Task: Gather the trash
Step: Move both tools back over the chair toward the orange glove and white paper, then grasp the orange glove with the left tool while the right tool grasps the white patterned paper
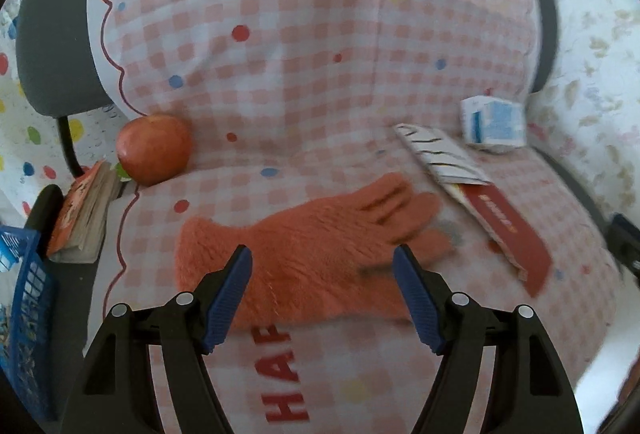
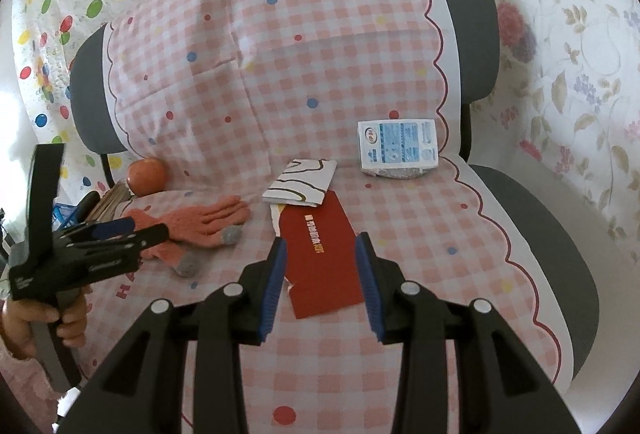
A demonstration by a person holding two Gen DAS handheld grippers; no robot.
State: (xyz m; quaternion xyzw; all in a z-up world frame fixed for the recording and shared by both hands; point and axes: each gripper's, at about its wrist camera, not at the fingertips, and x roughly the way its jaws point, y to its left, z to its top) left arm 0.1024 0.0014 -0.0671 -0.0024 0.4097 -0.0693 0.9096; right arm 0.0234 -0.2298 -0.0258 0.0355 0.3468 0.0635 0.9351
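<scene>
A torn red envelope (image 2: 324,274) lies on the pink checked cloth (image 2: 320,54) that covers a chair. A striped white paper wrapper (image 2: 300,182) overlaps its far end, and a white and blue carton (image 2: 398,148) stands behind to the right. My right gripper (image 2: 321,239) hovers open just over the envelope, one finger on each side of it. My left gripper (image 1: 322,250) is open above a fuzzy orange glove (image 1: 340,218), not pressing it. The left wrist view shows the envelope (image 1: 508,234), wrapper (image 1: 436,154) and carton (image 1: 494,124) to the right of the glove.
An apple (image 1: 154,148) rests at the seat's back left, beside a worn book (image 1: 84,218). A blue basket (image 1: 28,314) sits off the chair's left side. The dark grey chair (image 2: 536,218) shows bare at the right edge. Patterned sheets hang behind.
</scene>
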